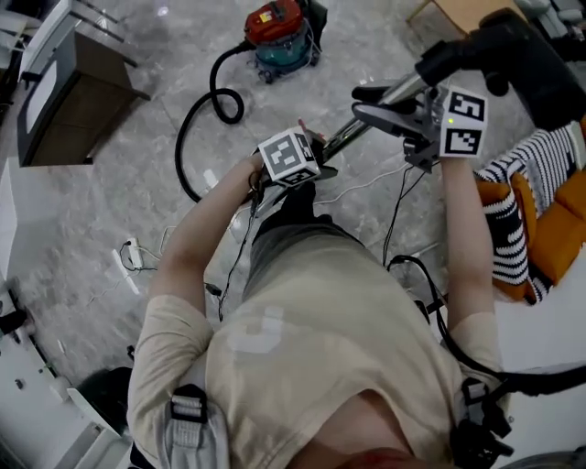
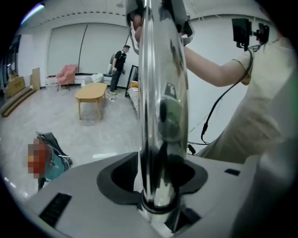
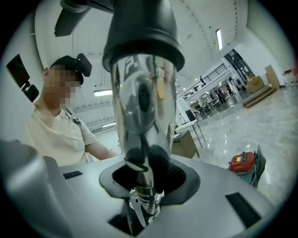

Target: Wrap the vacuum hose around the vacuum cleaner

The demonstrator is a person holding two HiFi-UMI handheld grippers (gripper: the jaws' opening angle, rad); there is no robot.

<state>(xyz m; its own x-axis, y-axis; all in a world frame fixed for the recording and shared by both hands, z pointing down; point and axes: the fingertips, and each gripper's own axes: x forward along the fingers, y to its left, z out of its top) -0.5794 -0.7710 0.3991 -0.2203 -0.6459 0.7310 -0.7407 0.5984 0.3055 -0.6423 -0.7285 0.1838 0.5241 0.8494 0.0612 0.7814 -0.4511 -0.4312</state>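
The red and teal vacuum cleaner stands on the floor at the far top; it also shows as the vacuum cleaner low left and the vacuum cleaner at the right. Its black hose loops over the floor toward me. A chrome wand slants up to a black handle. My left gripper is shut on the lower wand, which runs straight up between the left gripper's jaws. My right gripper is shut on the upper wand, which stands between the right gripper's jaws just below the black collar.
A dark cabinet stands at the upper left and a wooden table at the top right. A striped cushion on an orange seat is close on my right. Thin cables and a power strip lie on the floor. A person stands far back.
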